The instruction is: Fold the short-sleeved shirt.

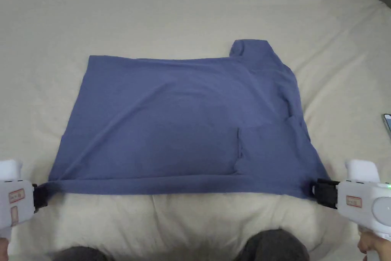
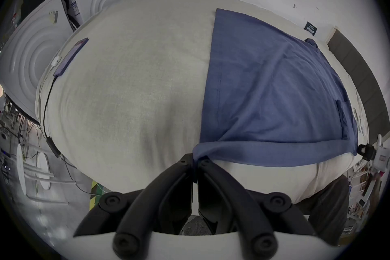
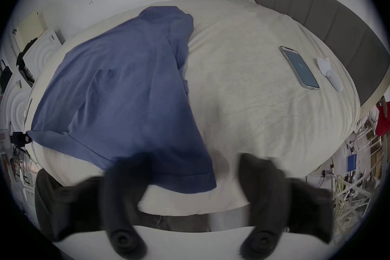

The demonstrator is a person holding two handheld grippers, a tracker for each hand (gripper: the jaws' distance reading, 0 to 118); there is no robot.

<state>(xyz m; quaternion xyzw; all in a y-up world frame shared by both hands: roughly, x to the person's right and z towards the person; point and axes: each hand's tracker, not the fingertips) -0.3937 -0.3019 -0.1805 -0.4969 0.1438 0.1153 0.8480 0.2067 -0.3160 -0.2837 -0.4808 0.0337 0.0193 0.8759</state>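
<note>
A blue short-sleeved shirt lies spread on the beige bed, with its near edge folded over into a narrow band. A sleeve sticks out at the far right. My left gripper is shut on the shirt's near left corner, and the cloth bunches between its jaws. My right gripper is at the near right corner. In the right gripper view its jaws stand wide apart and blurred, and the shirt's corner lies loose between them.
A phone and a small white device lie on the bed to the right of the shirt. Another phone with a cable rests near the left edge. A grey headboard borders the right side. The person's knees press against the near edge.
</note>
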